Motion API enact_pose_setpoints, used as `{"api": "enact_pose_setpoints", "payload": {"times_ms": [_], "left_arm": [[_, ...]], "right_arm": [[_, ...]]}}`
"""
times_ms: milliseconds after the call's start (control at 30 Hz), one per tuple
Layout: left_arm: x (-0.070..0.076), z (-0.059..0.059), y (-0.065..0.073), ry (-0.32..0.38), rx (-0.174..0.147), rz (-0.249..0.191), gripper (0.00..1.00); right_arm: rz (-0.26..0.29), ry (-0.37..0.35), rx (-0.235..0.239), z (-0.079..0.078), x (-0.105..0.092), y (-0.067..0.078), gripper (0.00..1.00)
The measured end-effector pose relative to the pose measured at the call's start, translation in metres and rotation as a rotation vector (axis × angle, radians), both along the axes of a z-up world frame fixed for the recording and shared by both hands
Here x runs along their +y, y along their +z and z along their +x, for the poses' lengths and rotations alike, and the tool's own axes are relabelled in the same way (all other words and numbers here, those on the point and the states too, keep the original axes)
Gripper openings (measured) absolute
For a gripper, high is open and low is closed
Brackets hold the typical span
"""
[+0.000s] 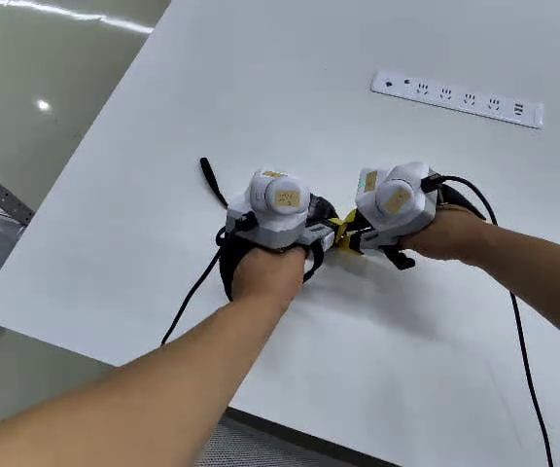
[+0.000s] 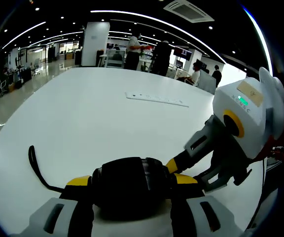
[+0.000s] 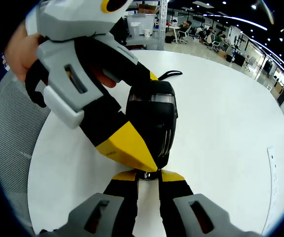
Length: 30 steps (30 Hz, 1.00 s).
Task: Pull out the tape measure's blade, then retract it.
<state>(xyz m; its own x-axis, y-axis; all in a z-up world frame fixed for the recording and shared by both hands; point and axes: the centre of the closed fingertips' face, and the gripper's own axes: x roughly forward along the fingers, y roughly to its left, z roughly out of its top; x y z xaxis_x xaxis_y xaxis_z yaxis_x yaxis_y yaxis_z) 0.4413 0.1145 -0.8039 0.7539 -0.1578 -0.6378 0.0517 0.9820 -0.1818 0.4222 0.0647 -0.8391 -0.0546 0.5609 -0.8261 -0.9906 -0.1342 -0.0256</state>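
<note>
The tape measure [image 2: 132, 190] is black with a dark strap [image 2: 33, 165] trailing off to its left. My left gripper [image 2: 132, 180] is shut on its body, a yellow-tipped finger on each side. In the right gripper view the tape measure [image 3: 152, 118] lies straight ahead, and my right gripper [image 3: 148, 176] is shut on the blade's tip at the case mouth. Hardly any blade shows between case and jaws. In the head view the left gripper [image 1: 321, 226] and right gripper [image 1: 350, 236] meet nose to nose over the tape measure [image 1: 322, 211] on the white table [image 1: 261, 88].
A white power strip [image 1: 457, 98] lies at the table's far right. Black cables [image 1: 528, 370] run from both grippers toward the near edge. The table's left edge [image 1: 76, 165] drops to the floor. People stand far behind the table in the left gripper view.
</note>
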Motion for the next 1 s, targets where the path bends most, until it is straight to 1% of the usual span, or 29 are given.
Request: {"api": "enact_pose_setpoints", "payload": {"times_ms": [100, 200, 333, 433, 500, 700, 733, 800, 833, 900, 933, 1000], "left_arm": [[-0.001, 0.0, 0.0, 0.004, -0.002, 0.002, 0.61], [-0.001, -0.001, 0.001, 0.005, -0.008, 0.0, 0.61], [-0.001, 0.0, 0.002, 0.005, -0.013, 0.004, 0.62], [-0.001, 0.002, 0.001, -0.011, -0.027, 0.019, 0.62], [-0.001, 0.001, 0.001, -0.026, -0.028, 0.034, 0.62], [-0.003, -0.001, 0.005, -0.047, -0.033, 0.034, 0.63], [-0.003, -0.001, 0.006, -0.056, -0.034, 0.041, 0.64], [-0.002, -0.002, 0.007, -0.064, -0.035, 0.04, 0.65], [-0.002, -0.003, 0.007, -0.069, -0.035, 0.039, 0.65], [-0.001, -0.006, 0.009, -0.085, -0.036, 0.051, 0.67], [-0.001, -0.007, 0.01, -0.094, -0.037, 0.047, 0.67], [0.0, -0.011, 0.011, -0.103, -0.032, 0.053, 0.67]], "right_arm": [[0.002, -0.011, 0.0, -0.001, 0.0, 0.001, 0.13], [0.005, -0.002, -0.016, -0.002, 0.0, 0.0, 0.13], [0.011, -0.014, -0.02, -0.001, 0.0, 0.002, 0.13], [0.016, -0.032, -0.028, 0.001, 0.0, 0.002, 0.15], [0.02, -0.051, -0.039, 0.005, -0.001, 0.002, 0.18], [0.018, -0.087, -0.042, 0.007, -0.006, 0.003, 0.29], [0.025, -0.097, -0.037, 0.005, -0.007, 0.005, 0.29], [0.033, -0.12, -0.035, 0.005, -0.009, 0.007, 0.3], [0.041, -0.142, -0.028, 0.006, -0.01, 0.009, 0.31], [0.061, -0.181, -0.021, 0.007, -0.011, 0.014, 0.32], [0.068, -0.191, -0.019, 0.007, -0.012, 0.016, 0.32], [0.075, -0.213, -0.019, 0.005, -0.015, 0.02, 0.33]]}}
